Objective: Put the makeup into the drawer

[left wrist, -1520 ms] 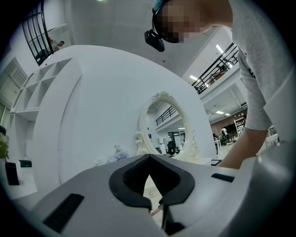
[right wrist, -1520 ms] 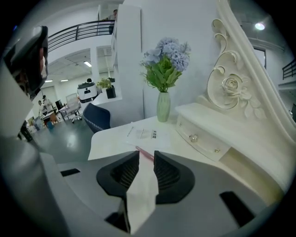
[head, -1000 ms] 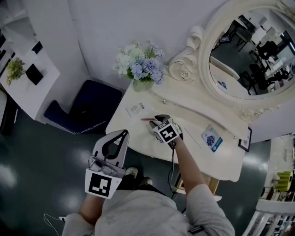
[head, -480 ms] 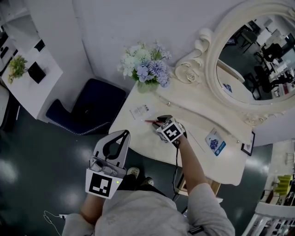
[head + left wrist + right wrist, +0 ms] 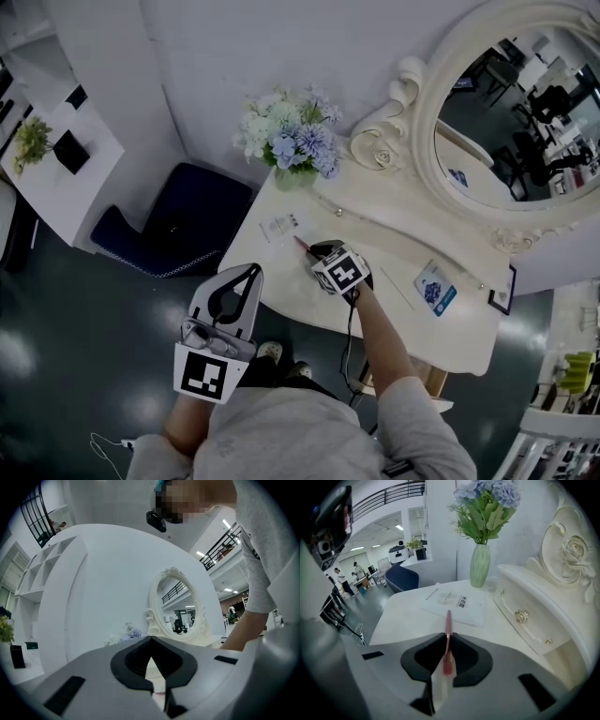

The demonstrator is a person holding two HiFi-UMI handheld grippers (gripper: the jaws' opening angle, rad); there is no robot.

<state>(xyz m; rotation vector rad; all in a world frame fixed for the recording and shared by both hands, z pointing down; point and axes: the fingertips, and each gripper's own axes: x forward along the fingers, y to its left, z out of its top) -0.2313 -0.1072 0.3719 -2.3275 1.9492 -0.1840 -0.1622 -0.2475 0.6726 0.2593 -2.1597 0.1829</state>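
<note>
A slim pink-red makeup pencil [image 5: 448,623] lies on the cream dressing table [image 5: 281,281], pointing at a white paper sheet [image 5: 457,603]. My right gripper [image 5: 448,638] points down at the table and its jaws are closing, with the pencil's near end pinched between them. The head view shows the pencil [image 5: 302,246] sticking out up-left of the right gripper [image 5: 317,251]. A shut drawer with small gold knobs [image 5: 521,616] runs along the raised shelf to the right. My left gripper [image 5: 250,270] hangs shut and empty off the table's front-left edge, its tips [image 5: 151,638] together.
A green vase of blue and white flowers [image 5: 291,141] stands at the table's back left corner. An oval carved mirror [image 5: 506,103] rises behind. A blue-printed card [image 5: 433,286] and a small picture frame [image 5: 500,286] lie to the right. A navy chair [image 5: 178,220] stands left of the table.
The right gripper's jaws have come together on the pencil, and the pencil now points up-left instead of straight left. The left gripper has stayed put.
</note>
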